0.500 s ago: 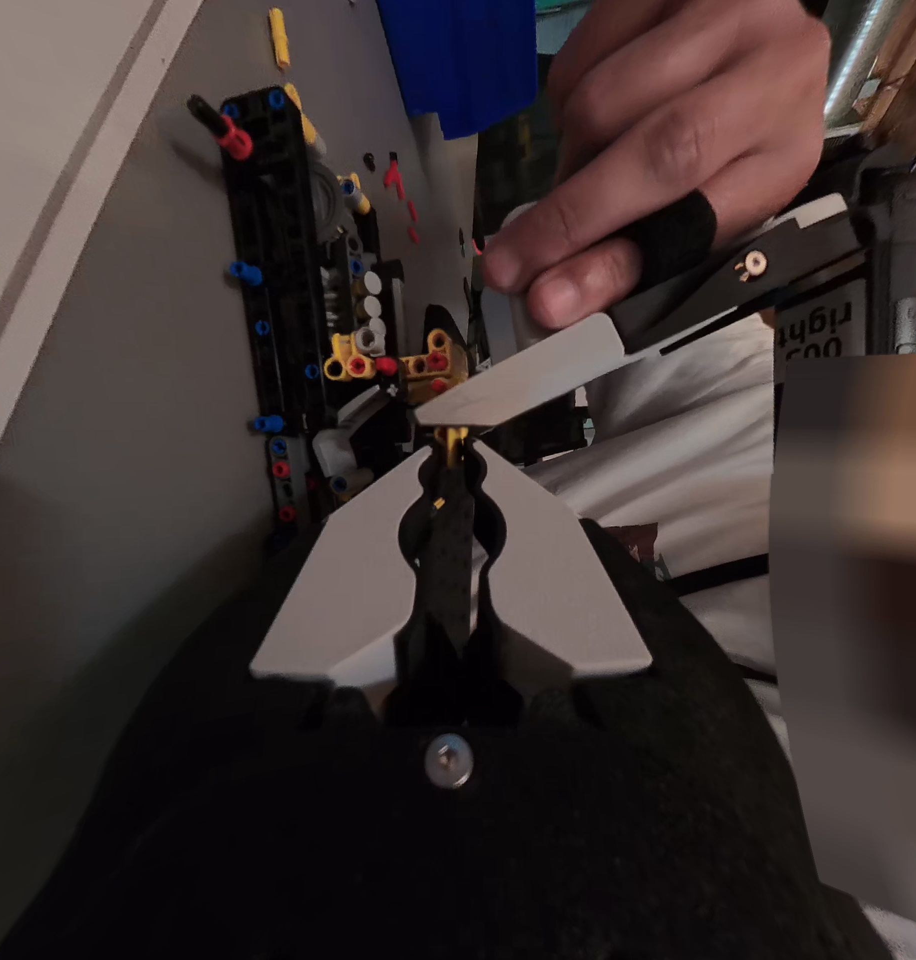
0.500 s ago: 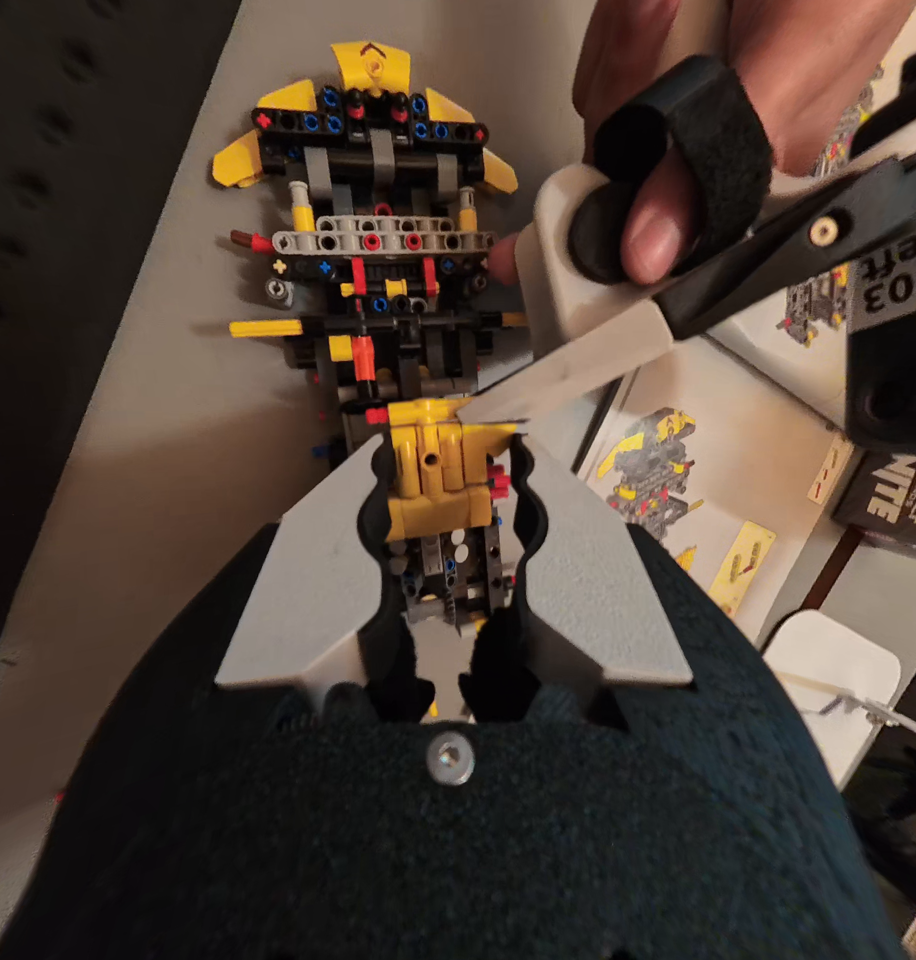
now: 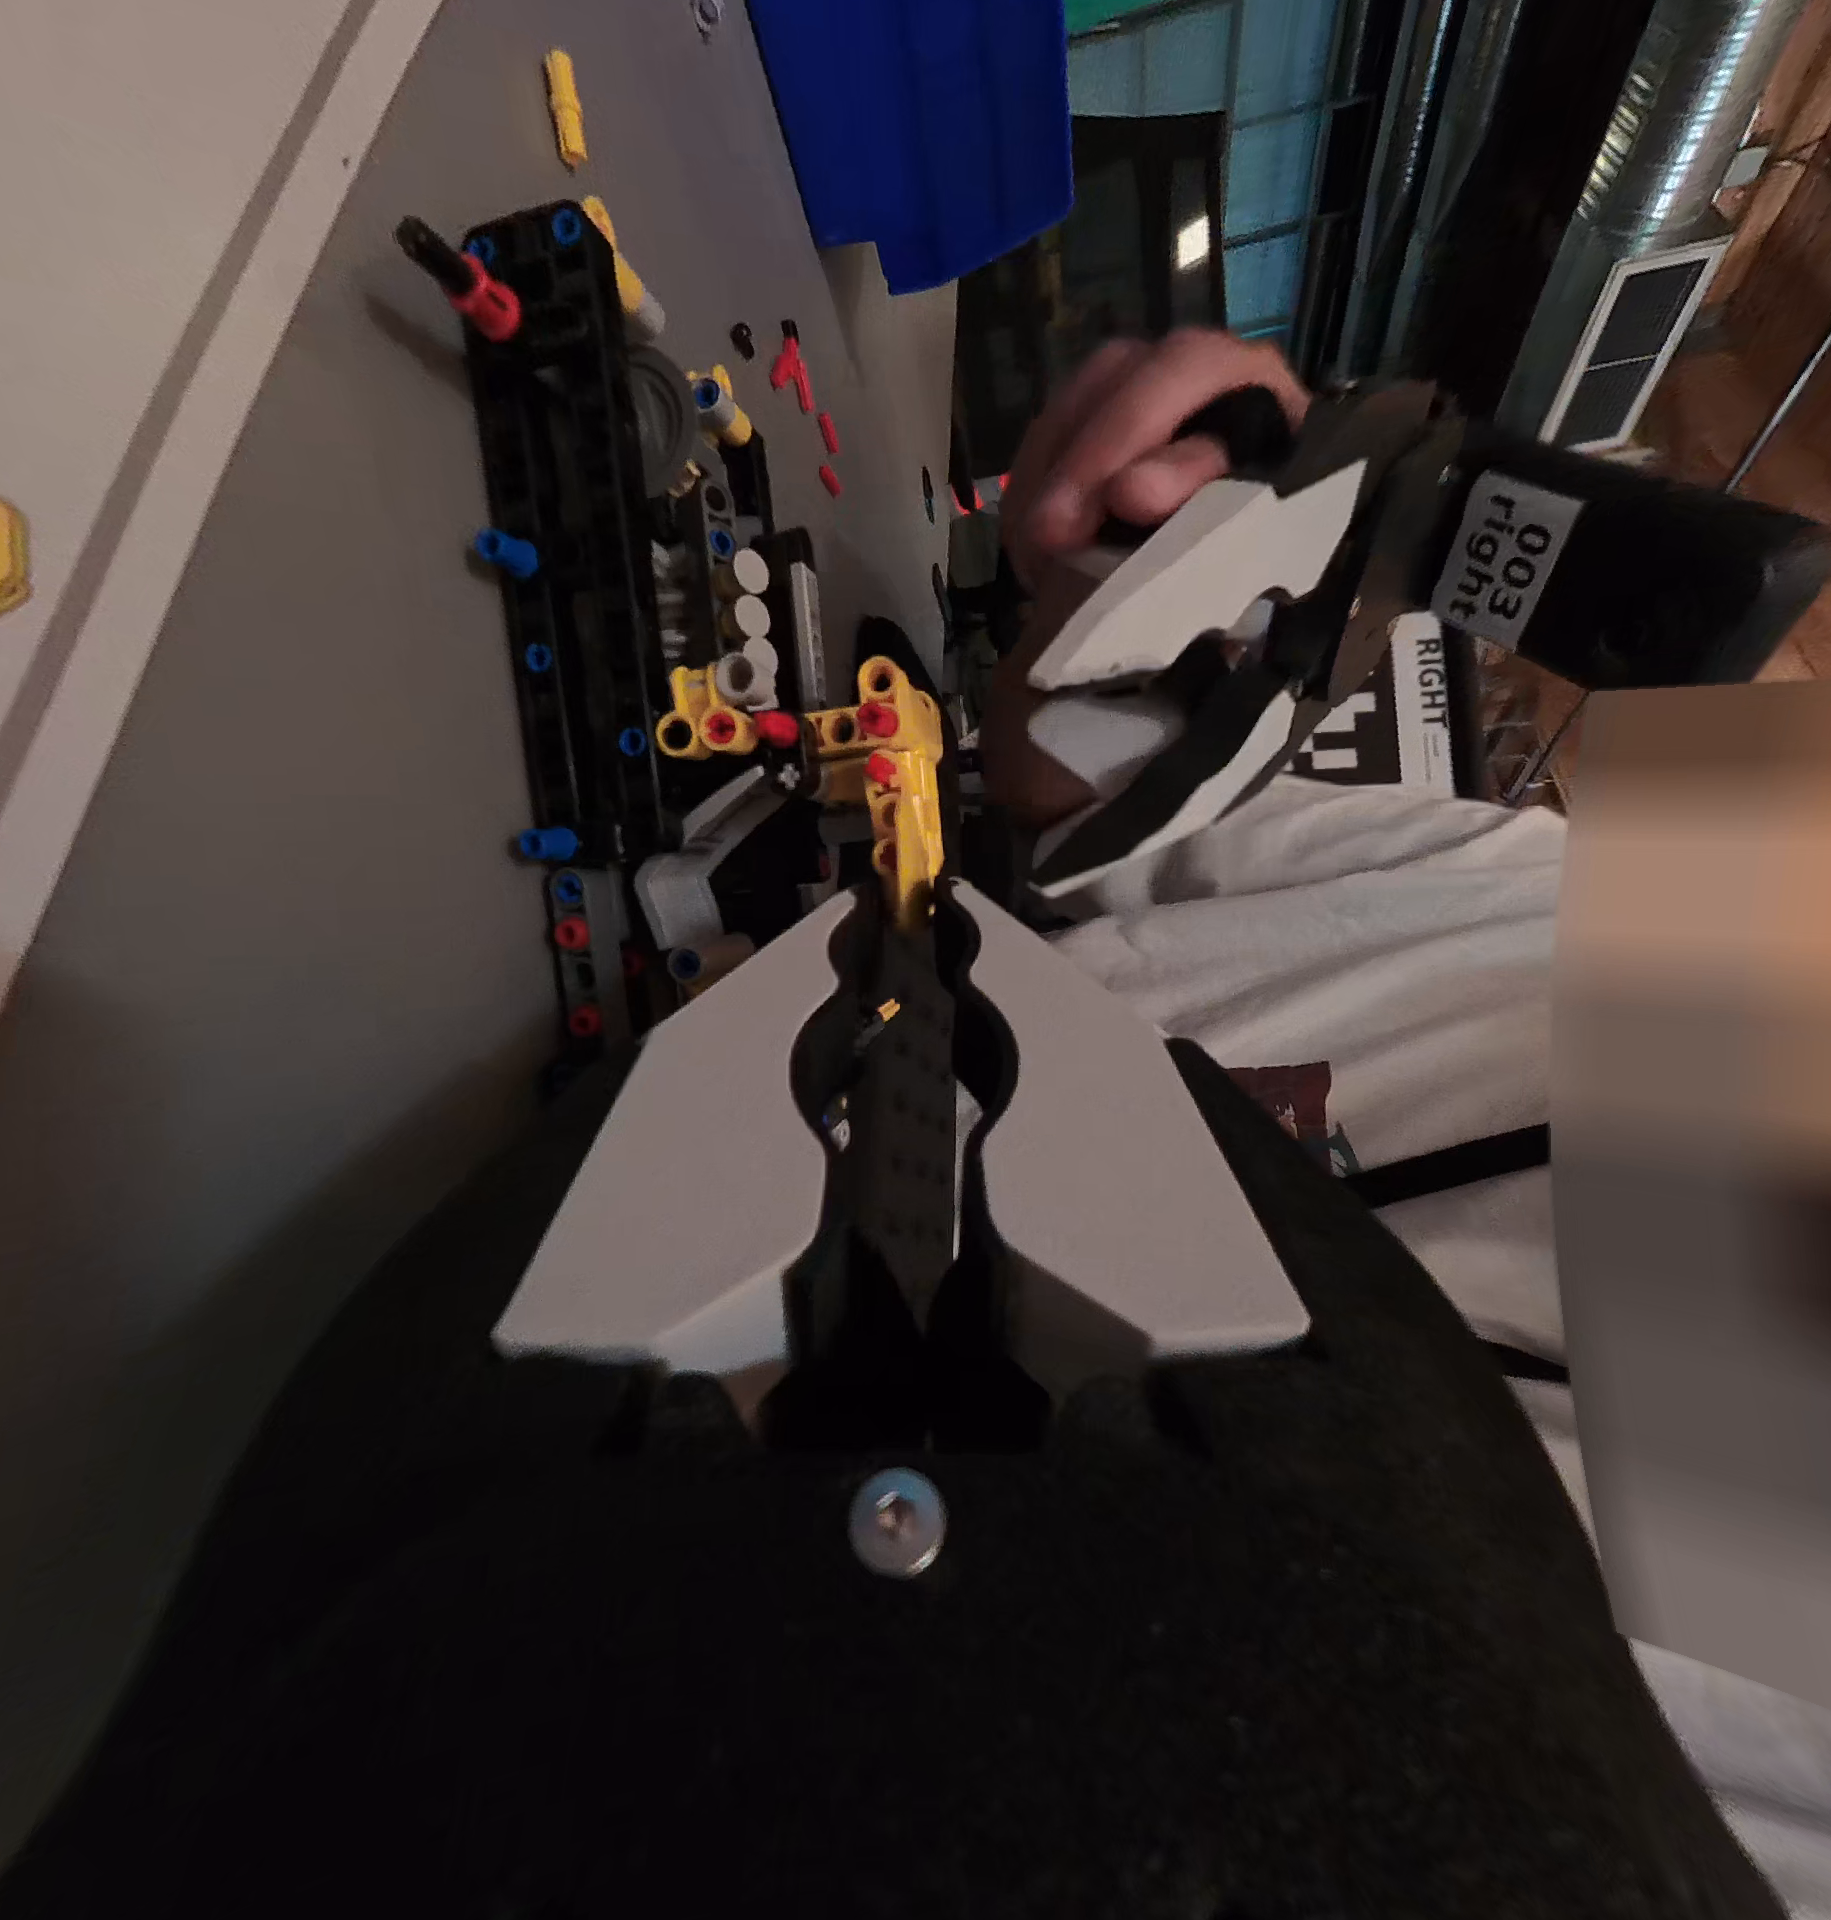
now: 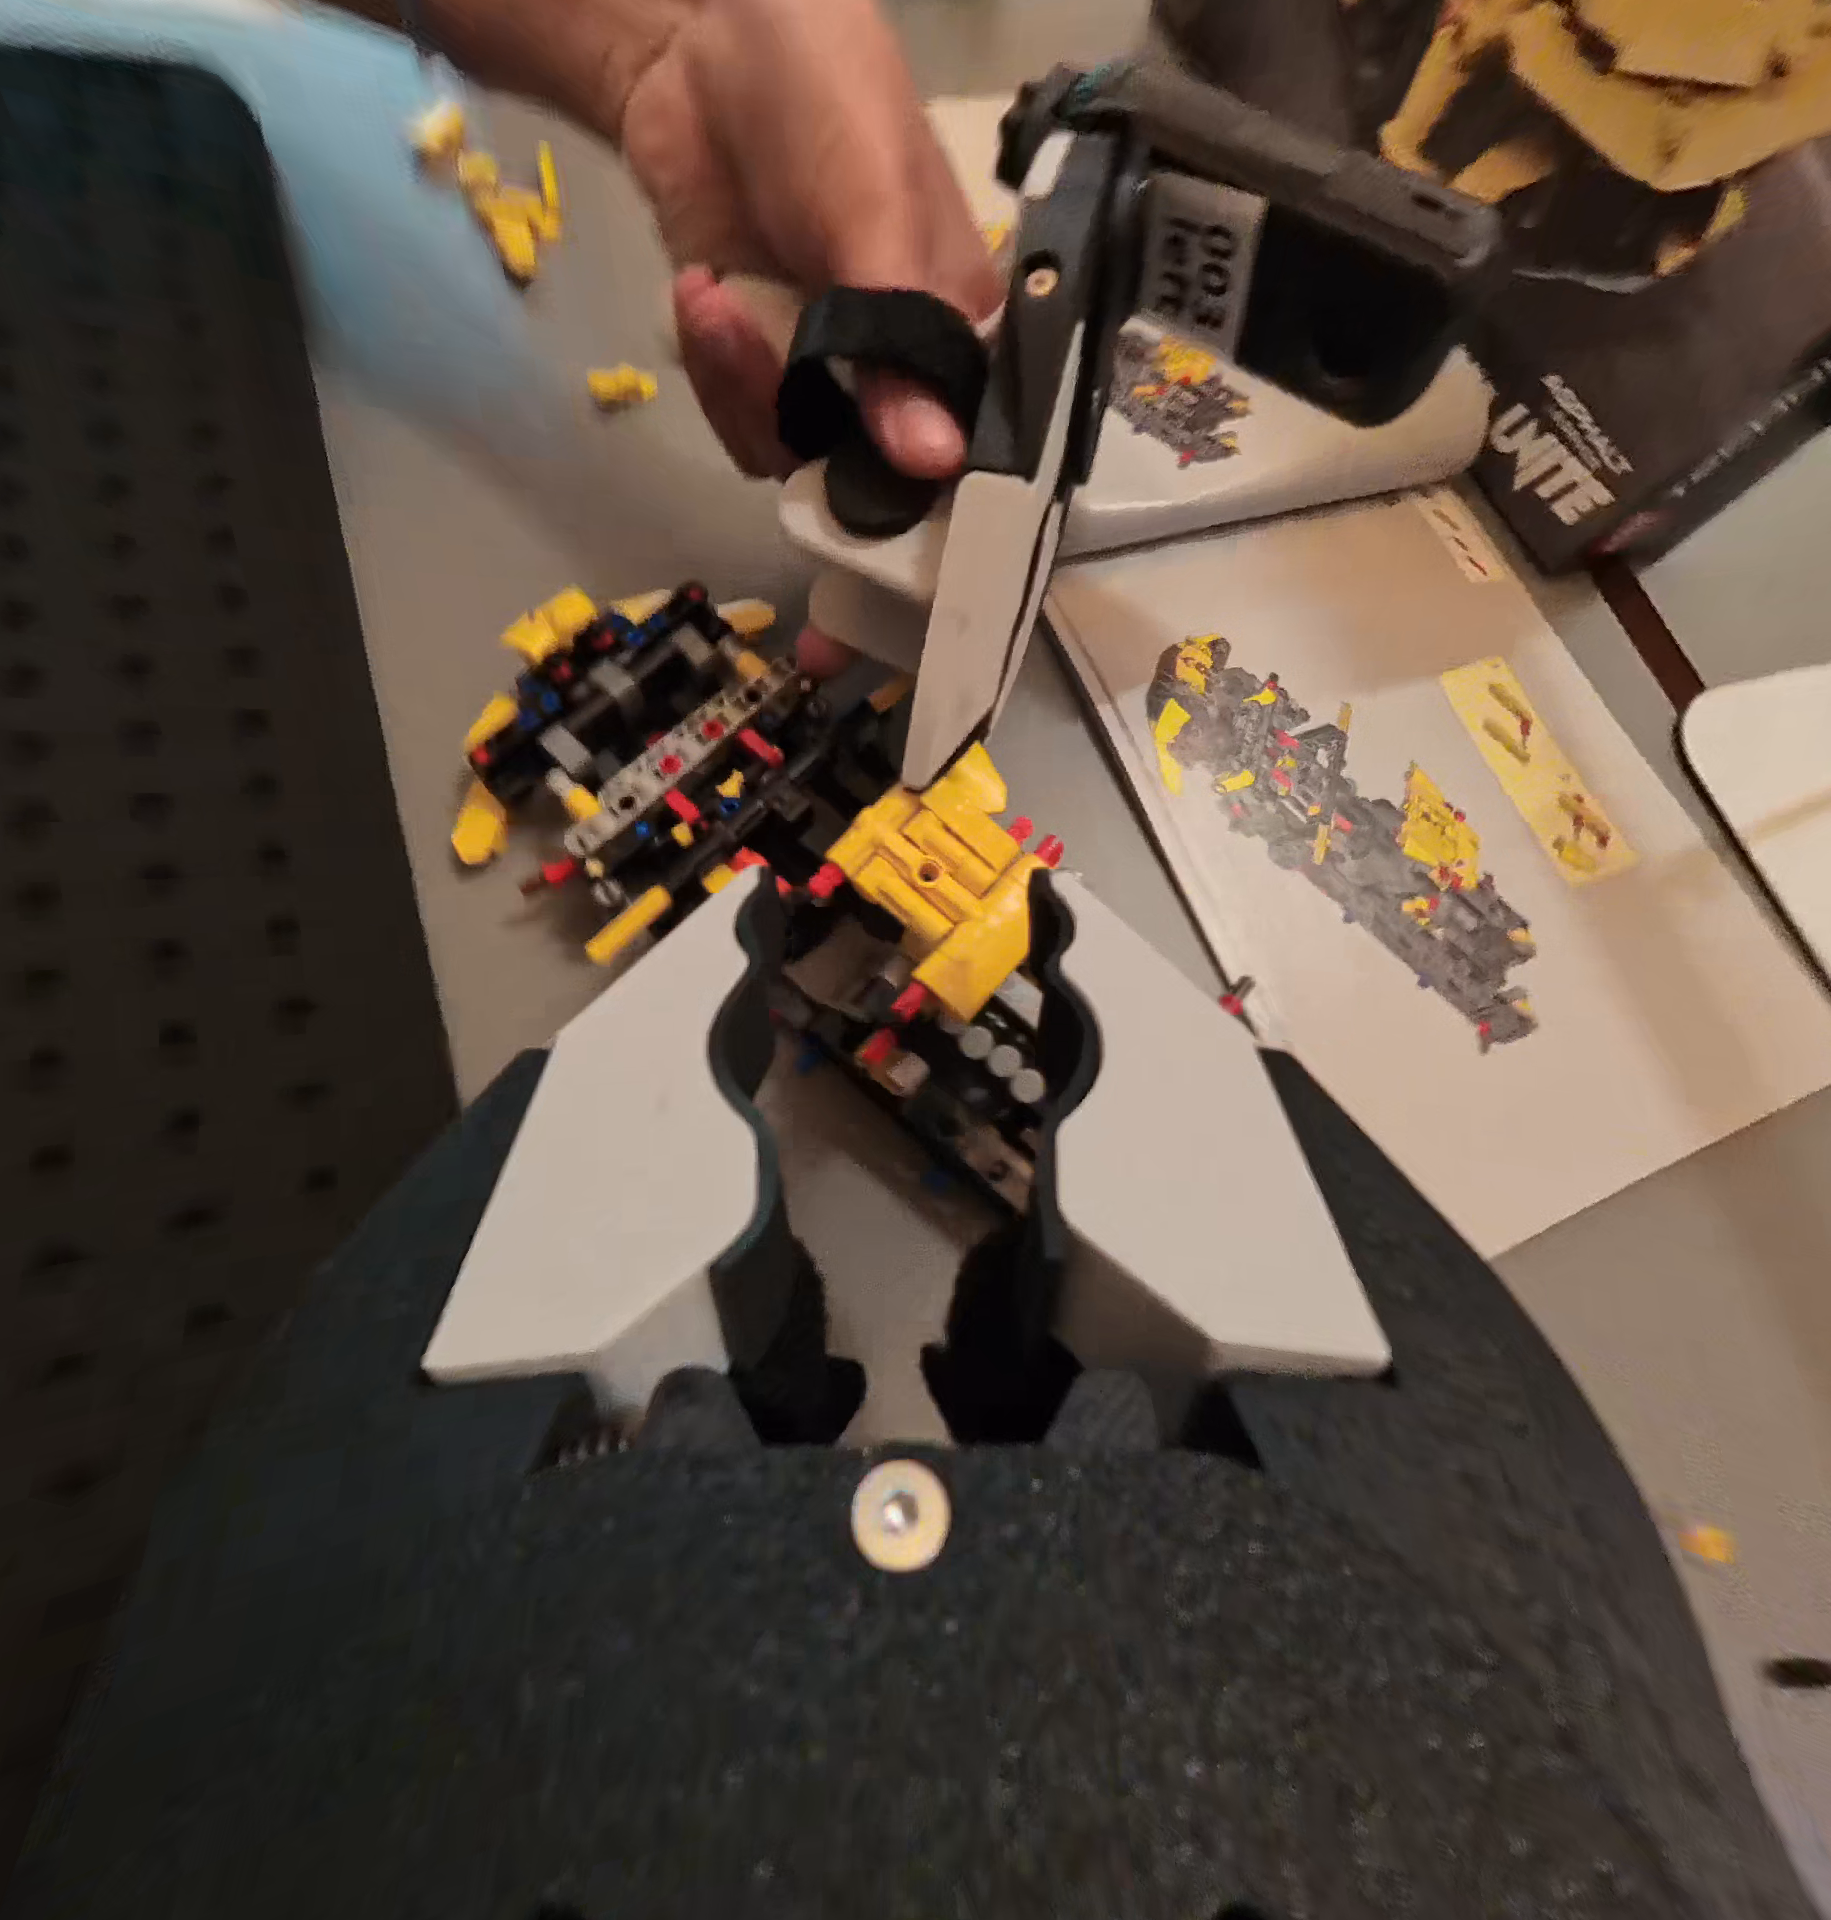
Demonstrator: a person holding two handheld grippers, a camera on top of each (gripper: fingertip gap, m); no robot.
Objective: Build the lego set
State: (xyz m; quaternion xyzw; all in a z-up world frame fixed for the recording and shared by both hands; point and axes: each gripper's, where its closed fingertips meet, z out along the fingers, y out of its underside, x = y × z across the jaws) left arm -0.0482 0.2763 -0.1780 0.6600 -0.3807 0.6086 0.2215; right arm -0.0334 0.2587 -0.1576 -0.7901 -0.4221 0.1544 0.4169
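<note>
Half a second ago the right gripper's jaws sat around the yellow block with one of its fingers lying across the left gripper's tips. Now the right gripper (image 3: 1046, 779) has drawn back and away from the model: in the left wrist view it hangs off to the right, blurred, jaws parted and empty, with the person's hand (image 3: 1129, 457) behind it. The right wrist view has tilted, so the model lies slanted across it.

The left gripper (image 3: 906, 914) has not let go. Its jaws are closed on the thin edge of the yellow block (image 3: 906, 821), which pokes out just past the tips in the left wrist view. In the right wrist view the same gripper comes down from above, its tips touching the top of the yellow block (image 4: 942, 862), strapped to the person's hand (image 4: 786, 208).

The lego model (image 4: 682, 748) lies on the grey desk (image 4: 537, 540). Its yellow end sits between the right gripper's spread fingers (image 4: 1181, 1143), near the tips; whether the pads touch it cannot be told. The open instruction booklet (image 4: 1358, 831) lies just right of the model, and loose yellow pieces (image 4: 506, 197) lie farther off.
</note>
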